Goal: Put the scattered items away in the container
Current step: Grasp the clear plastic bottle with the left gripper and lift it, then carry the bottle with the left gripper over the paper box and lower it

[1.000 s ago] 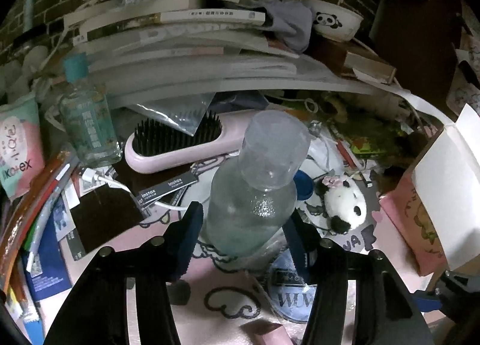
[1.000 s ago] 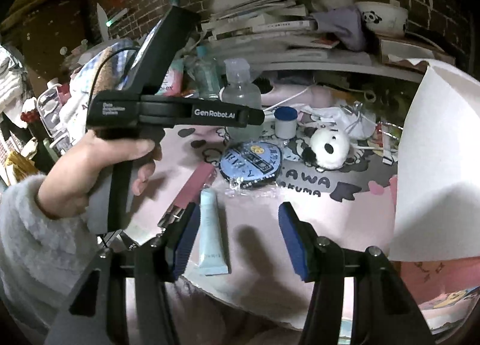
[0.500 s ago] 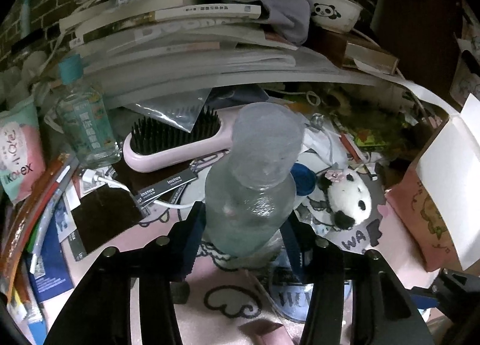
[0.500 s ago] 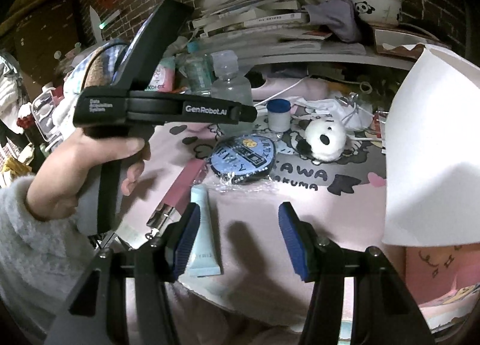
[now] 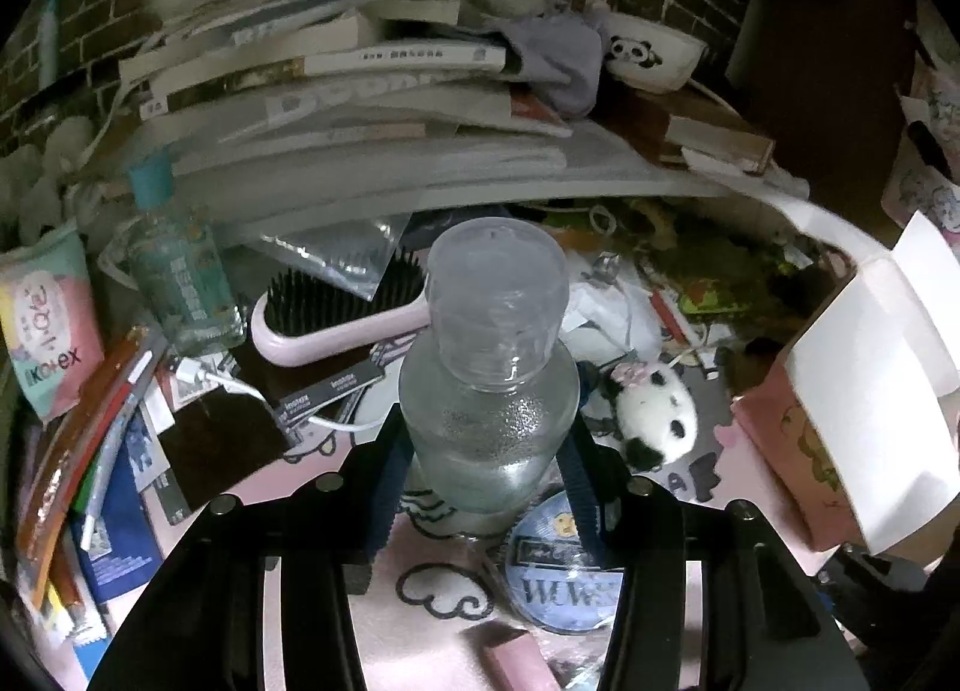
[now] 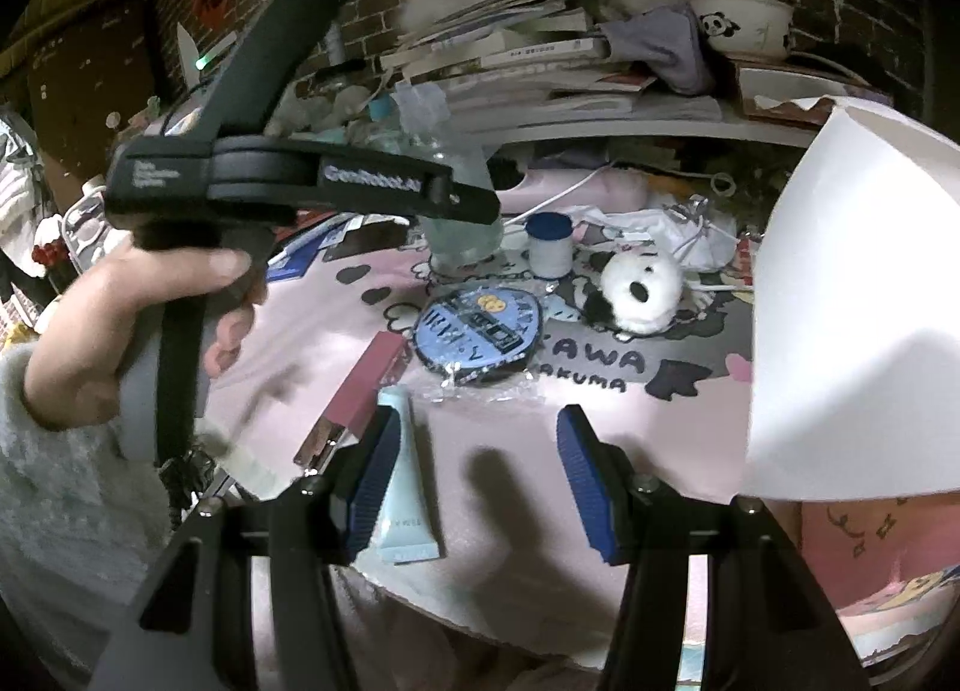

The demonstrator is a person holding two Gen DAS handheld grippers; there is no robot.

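The left gripper (image 5: 489,466) is clamped on one clear bottle (image 5: 489,391) standing upright just behind the blue round "HENLY" badge (image 6: 480,328), while only the right wrist view shows the "GenRobot.AI" lettering, one pale tube (image 6: 405,487) and the right gripper (image 6: 477,484) gaping empty

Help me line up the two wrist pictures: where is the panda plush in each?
Left wrist: the panda plush lies right of centre, just right of the clear bottle between the left gripper fingers.
Right wrist: right of centre, beyond the open right gripper, beside the blue-capped jar.
Shared landmark: the panda bowl on the shelf.
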